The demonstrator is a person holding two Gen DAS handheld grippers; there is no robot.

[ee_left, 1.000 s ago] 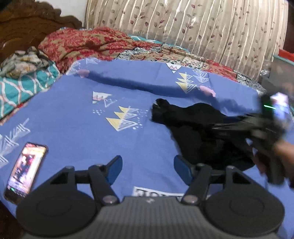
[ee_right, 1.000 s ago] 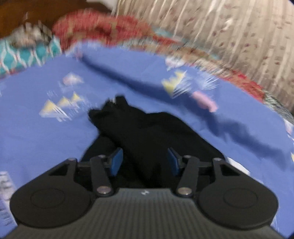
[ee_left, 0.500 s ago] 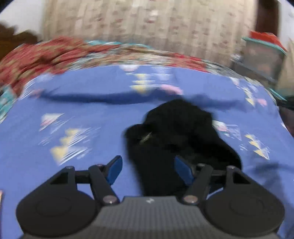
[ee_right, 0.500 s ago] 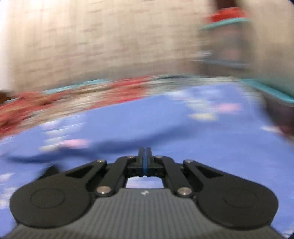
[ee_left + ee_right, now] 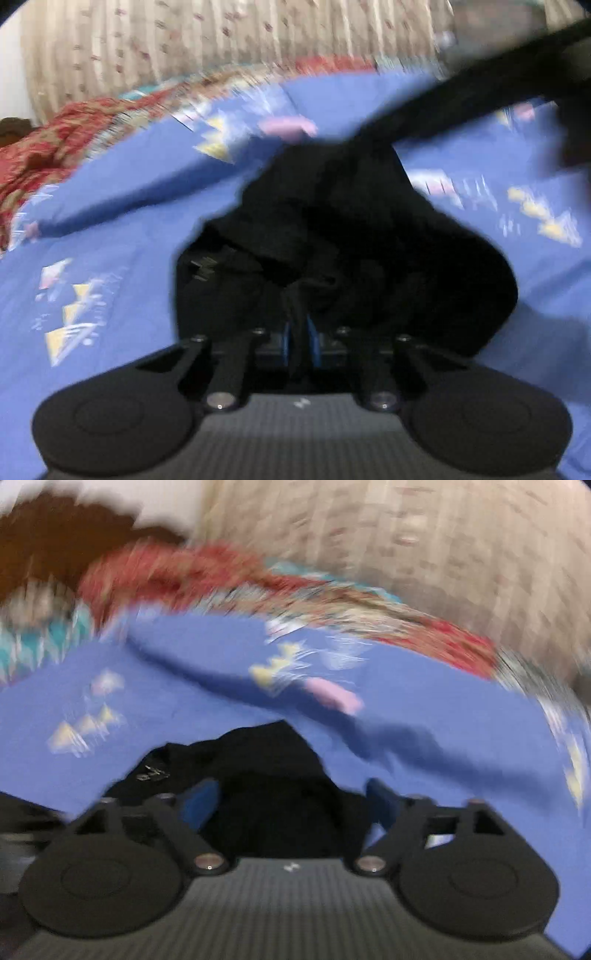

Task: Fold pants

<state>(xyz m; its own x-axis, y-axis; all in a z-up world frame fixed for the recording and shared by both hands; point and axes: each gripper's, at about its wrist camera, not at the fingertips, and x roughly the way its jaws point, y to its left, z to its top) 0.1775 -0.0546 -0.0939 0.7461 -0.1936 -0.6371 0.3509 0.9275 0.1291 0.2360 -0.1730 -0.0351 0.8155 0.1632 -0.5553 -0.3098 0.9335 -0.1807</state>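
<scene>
The black pants (image 5: 351, 236) lie bunched on the blue patterned bedsheet (image 5: 110, 221). My left gripper (image 5: 299, 332) is shut on a fold of the black pants at their near edge. A dark blurred shape (image 5: 498, 74), likely the right gripper and hand, crosses the upper right of the left wrist view. In the right wrist view the pants (image 5: 266, 768) lie just ahead of and between the open fingers of my right gripper (image 5: 291, 801), which hold nothing. Both views are motion-blurred.
A red and patterned blanket (image 5: 207, 572) lies along the far side of the bed below a beige curtain (image 5: 406, 535). A dark wooden headboard (image 5: 55, 535) and a teal patterned pillow (image 5: 44, 638) are at the far left.
My left gripper closed on the pants after being open. My right gripper, shut half a second ago and pointing away, is now open over the pants.
</scene>
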